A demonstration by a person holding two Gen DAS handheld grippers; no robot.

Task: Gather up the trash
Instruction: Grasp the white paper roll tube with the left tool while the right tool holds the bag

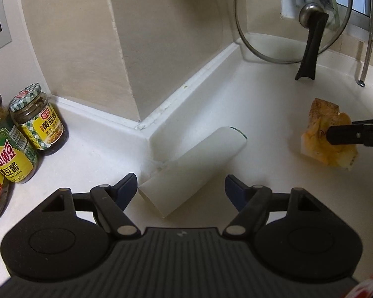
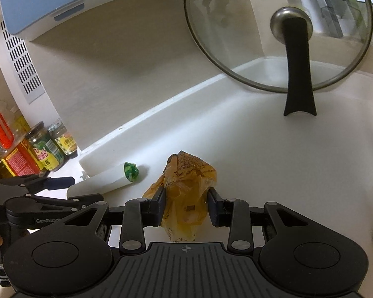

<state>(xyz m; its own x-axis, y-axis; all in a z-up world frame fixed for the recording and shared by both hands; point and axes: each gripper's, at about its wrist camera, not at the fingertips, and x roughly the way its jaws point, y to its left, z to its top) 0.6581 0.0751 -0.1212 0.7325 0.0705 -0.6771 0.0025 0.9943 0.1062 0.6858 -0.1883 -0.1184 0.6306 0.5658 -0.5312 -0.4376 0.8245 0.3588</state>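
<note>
A white paper cup point(image 1: 194, 164) lies on its side on the white counter point(image 1: 273, 114), against the foot of the wall corner. Its near end sits between the fingers of my left gripper point(image 1: 181, 186), which stands open and does not press on it. In the right wrist view the cup point(image 2: 104, 182) has a green scrap point(image 2: 130, 171) in its far end, and a left finger point(image 2: 59, 180) shows beside it. My right gripper point(image 2: 187, 206) is shut on a crumpled yellow wrapper point(image 2: 186, 176). The left wrist view shows that wrapper point(image 1: 320, 124) lifted at the right, pinched by the right gripper point(image 1: 334, 136).
A glass pot lid point(image 1: 266, 24) with a black handle point(image 2: 298, 84) leans against the back wall. Sauce jars point(image 1: 37, 119) and oil bottles point(image 2: 2, 129) stand at the left. The wall corner point(image 1: 126, 62) juts out behind the cup. A range hood point(image 2: 62, 2) hangs above.
</note>
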